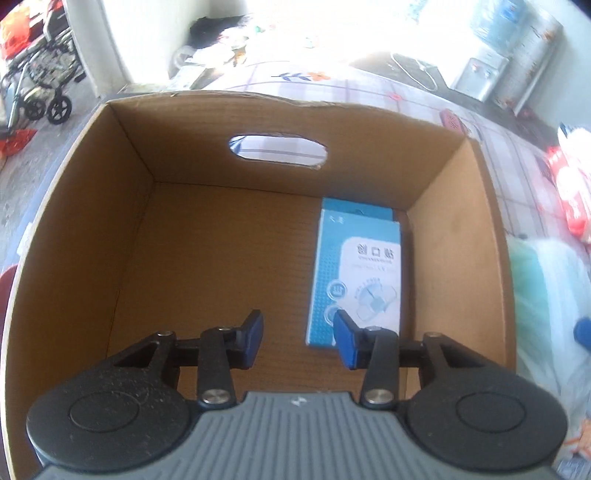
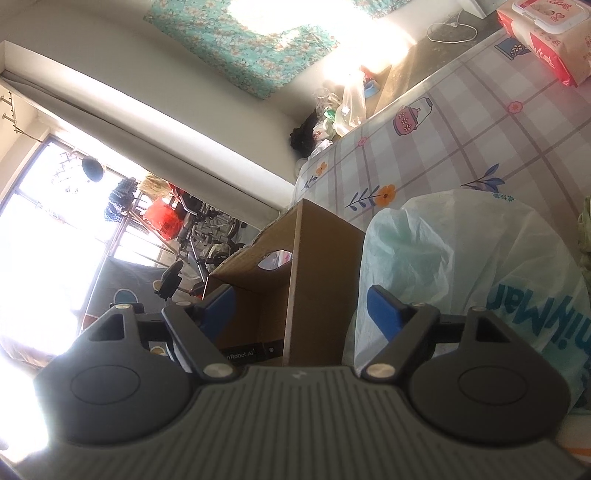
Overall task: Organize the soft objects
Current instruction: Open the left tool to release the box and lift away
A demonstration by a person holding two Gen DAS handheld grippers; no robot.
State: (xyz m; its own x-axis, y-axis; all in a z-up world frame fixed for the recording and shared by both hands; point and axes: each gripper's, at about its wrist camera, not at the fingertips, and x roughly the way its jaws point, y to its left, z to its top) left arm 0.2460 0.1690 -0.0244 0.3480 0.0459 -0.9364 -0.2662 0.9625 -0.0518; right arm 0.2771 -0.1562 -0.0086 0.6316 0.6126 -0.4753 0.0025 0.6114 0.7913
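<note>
In the left wrist view an open cardboard box [image 1: 92, 206] fills the frame. A blue and white bandage box [image 1: 360, 258] lies flat on its floor at the right wall. My left gripper [image 1: 298, 339] hangs open and empty inside the box, its right finger over the near corner of the bandage box. In the right wrist view my right gripper [image 2: 304, 314] is open and empty, tilted, just outside the cardboard box [image 2: 321, 280]. A pale green plastic bag [image 2: 461, 266] bulges beside its right finger. A red and white wet-wipes pack [image 2: 546, 33] lies far off on the checked cloth.
The box stands on a checked, flower-print cloth [image 2: 461, 140]. The plastic bag [image 1: 546, 302] presses against the box's right side, with red and white packs [image 1: 569, 195] behind it. A water dispenser [image 1: 484, 70] and a wheelchair [image 1: 40, 81] stand farther off.
</note>
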